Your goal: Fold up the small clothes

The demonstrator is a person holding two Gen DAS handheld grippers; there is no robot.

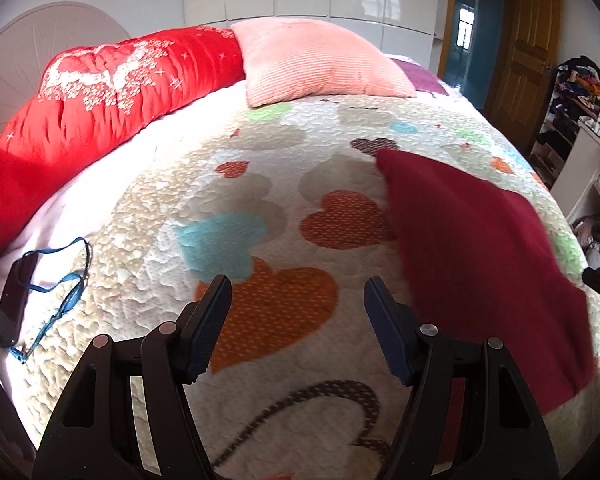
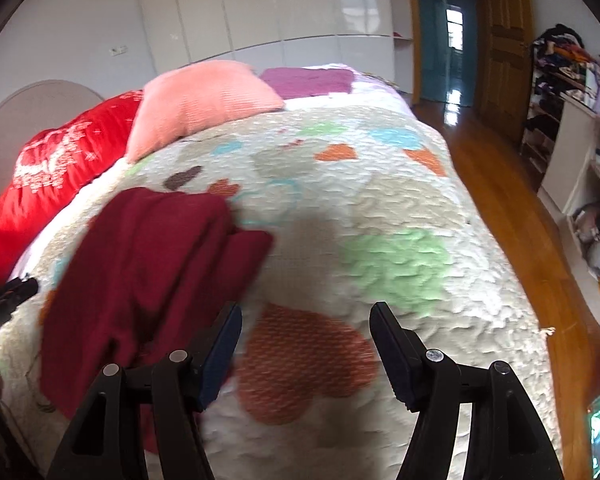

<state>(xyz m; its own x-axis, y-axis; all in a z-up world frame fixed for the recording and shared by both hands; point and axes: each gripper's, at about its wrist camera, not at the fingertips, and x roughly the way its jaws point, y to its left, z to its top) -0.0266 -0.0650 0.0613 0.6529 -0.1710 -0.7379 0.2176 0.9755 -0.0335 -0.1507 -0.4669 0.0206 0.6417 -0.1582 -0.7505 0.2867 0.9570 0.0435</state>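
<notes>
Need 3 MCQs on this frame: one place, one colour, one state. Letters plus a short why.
1. Where does the dark red garment lie?
A. on the quilt
B. on the floor
C. on the pink pillow

2. What colour is the lanyard beside the black phone?
A. yellow
B. blue
C. white

3. How do the left gripper's jaws stand?
A. shut on the garment
B. shut on nothing
C. open, holding nothing

Key: A, it lies on the heart-print quilt; B, the strap is blue; C, only quilt shows between the spread jaws.

A dark red knitted garment lies flat, folded over itself, on the heart-patterned quilt.
</notes>
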